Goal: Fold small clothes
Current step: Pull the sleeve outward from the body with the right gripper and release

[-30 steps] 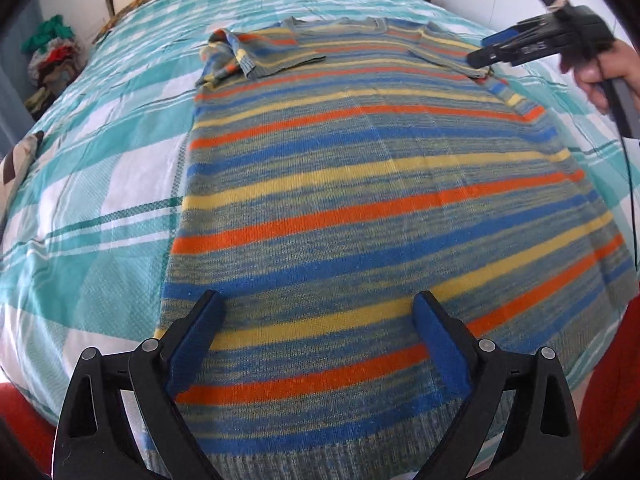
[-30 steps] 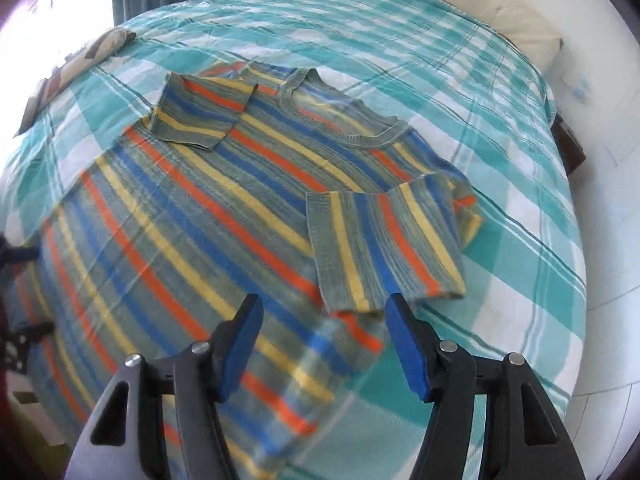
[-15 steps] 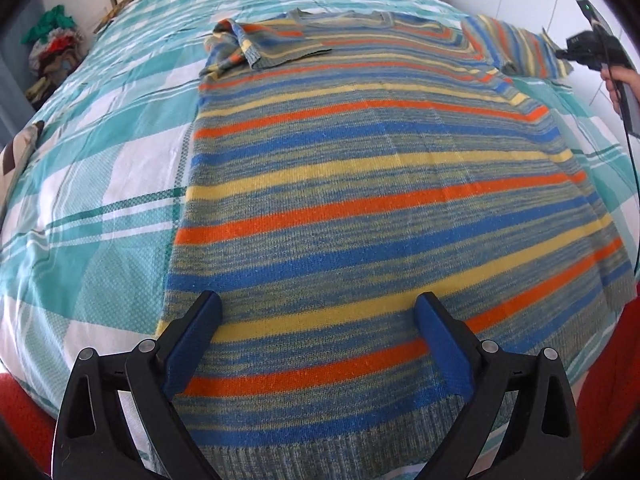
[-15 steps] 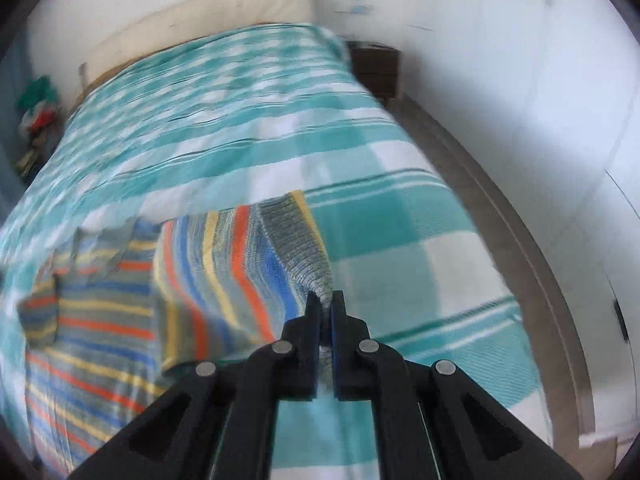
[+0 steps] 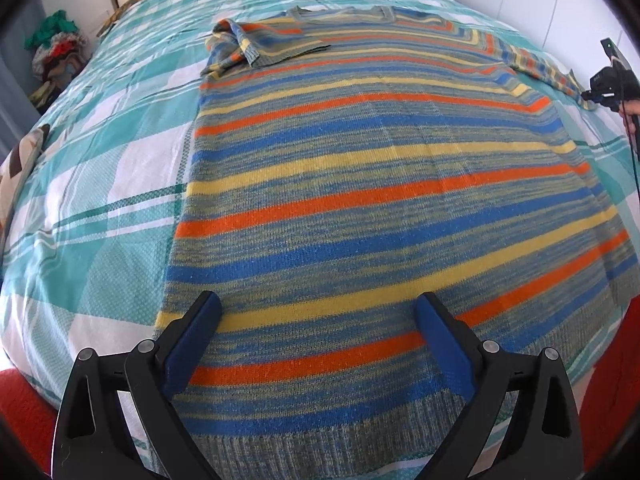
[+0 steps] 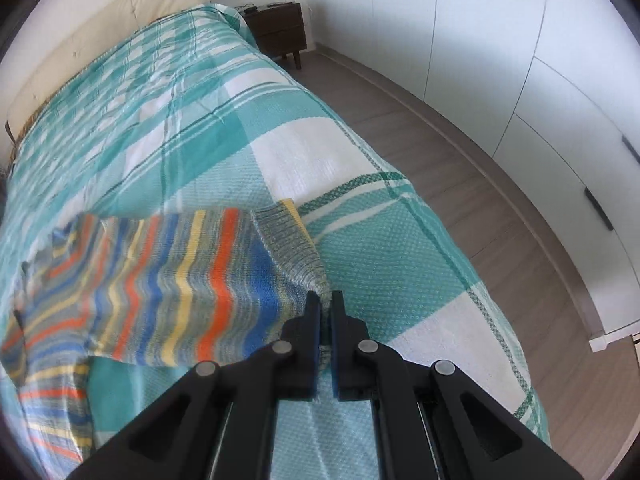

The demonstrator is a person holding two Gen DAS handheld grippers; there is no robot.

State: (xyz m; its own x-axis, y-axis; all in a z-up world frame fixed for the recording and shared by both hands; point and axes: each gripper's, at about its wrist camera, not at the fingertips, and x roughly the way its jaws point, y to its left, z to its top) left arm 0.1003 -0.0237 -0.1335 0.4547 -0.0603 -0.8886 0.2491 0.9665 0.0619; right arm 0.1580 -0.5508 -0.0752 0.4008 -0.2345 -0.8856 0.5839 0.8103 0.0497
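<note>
A striped knit sweater (image 5: 380, 208) in blue, orange, yellow and grey lies flat on the teal plaid bedspread (image 5: 100, 184). My left gripper (image 5: 318, 312) hangs open just above its hem, blue pads wide apart and touching nothing. The far left sleeve (image 5: 256, 42) is folded onto the chest. My right gripper (image 6: 327, 300) is shut on the grey ribbed cuff of the right sleeve (image 6: 180, 280), stretched out sideways over the bedspread (image 6: 380, 248). From the left wrist view that gripper (image 5: 591, 95) and a hand show at the right edge, holding the sleeve (image 5: 548, 70).
A pile of clothes (image 5: 56, 52) sits at the far left beside the bed. A patterned cushion (image 5: 16, 168) lies at the left edge. A dark nightstand (image 6: 280, 28) stands by the headboard (image 6: 100, 20). White wardrobe doors (image 6: 520, 60) and wooden floor (image 6: 500, 240) run along the bed's right side.
My right gripper shut on the right sleeve's cuff, unfolded it off the chest and pulled it out sideways to the bed's right. The left gripper stayed still and open.
</note>
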